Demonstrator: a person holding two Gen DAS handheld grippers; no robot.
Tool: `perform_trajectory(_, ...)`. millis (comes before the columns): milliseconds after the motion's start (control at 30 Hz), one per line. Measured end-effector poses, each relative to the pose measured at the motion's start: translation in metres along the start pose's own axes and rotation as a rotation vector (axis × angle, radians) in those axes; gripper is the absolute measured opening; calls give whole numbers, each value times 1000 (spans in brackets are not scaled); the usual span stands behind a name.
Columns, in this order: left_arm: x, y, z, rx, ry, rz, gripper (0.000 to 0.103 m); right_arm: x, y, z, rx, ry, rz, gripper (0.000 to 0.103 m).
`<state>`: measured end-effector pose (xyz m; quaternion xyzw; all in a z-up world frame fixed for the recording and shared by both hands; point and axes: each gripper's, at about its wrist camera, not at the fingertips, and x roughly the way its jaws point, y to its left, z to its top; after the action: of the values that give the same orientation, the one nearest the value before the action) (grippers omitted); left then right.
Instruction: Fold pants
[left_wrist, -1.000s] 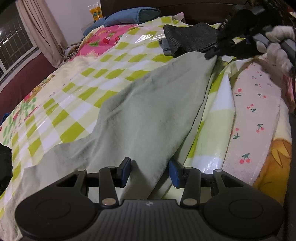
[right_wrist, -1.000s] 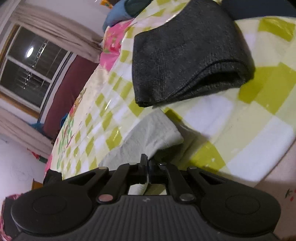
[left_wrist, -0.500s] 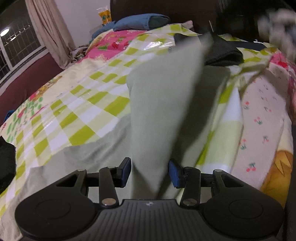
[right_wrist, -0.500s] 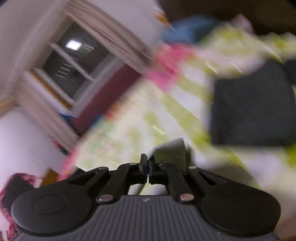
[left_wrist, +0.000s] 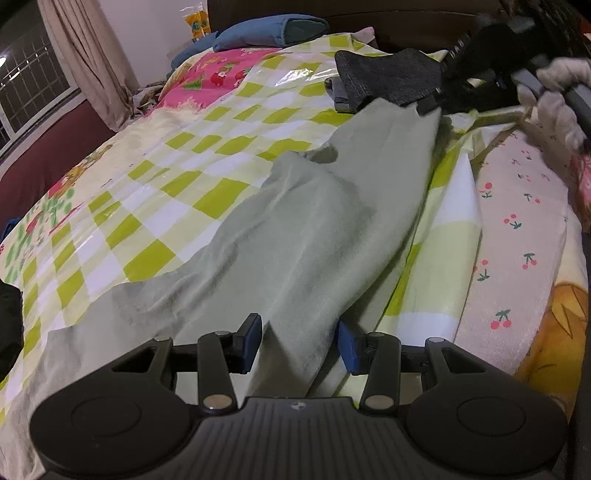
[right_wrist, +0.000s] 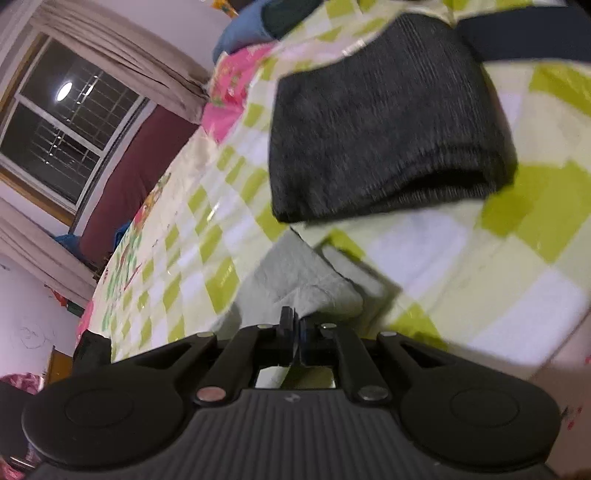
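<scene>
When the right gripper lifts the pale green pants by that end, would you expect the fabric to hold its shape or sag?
The pale green pants will probably sag: they already ripple and drape between the right gripper and the open left gripper. They look thin, so likely light. On the glossy checked cover they may slide easily.

Near end of pale green pants (left_wrist: 303, 236) hidden behind left gripper (left_wrist: 300, 341) body, dark bundle (left_wrist: 9, 325) cut off at left edge, gloved hand (left_wrist: 557, 96) blurred at far right, pinched hem hidden between right gripper (right_wrist: 293, 328) pads, folded dark garment (right_wrist: 384, 125) motion-blurred.
</scene>
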<state>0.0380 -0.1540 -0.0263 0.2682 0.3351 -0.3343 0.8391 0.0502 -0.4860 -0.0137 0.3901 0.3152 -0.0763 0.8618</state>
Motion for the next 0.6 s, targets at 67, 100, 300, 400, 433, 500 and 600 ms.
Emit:
perform_trajectory(67,0,-1,0,2,-1,-2,58,-6,2,5,-7,-14,24,3)
perform_trajectory(100,1,-1,0,1,-2,-3,58,-7,6,7,-15,-27,40,3)
perform_trajectory(300,1,-3,0,2,-2,-11,58,1,0,11,-48,-35,-48,3)
perform_trajectory(400,0,-2,-1,-7,-2,-20,58,3,-7,6,-65,-7,-93,8)
perform_trajectory(433,1,-3,-2,-4,-2,-19,58,2,-9,6,-56,5,-98,11)
perform_trajectory(500,0,-3,-2,0,-2,-18,58,-4,-13,5,-25,2,-93,34)
perform_trajectory(600,-1,-1,-3,-8,-6,-19,58,-22,-22,4,36,-26,-86,39)
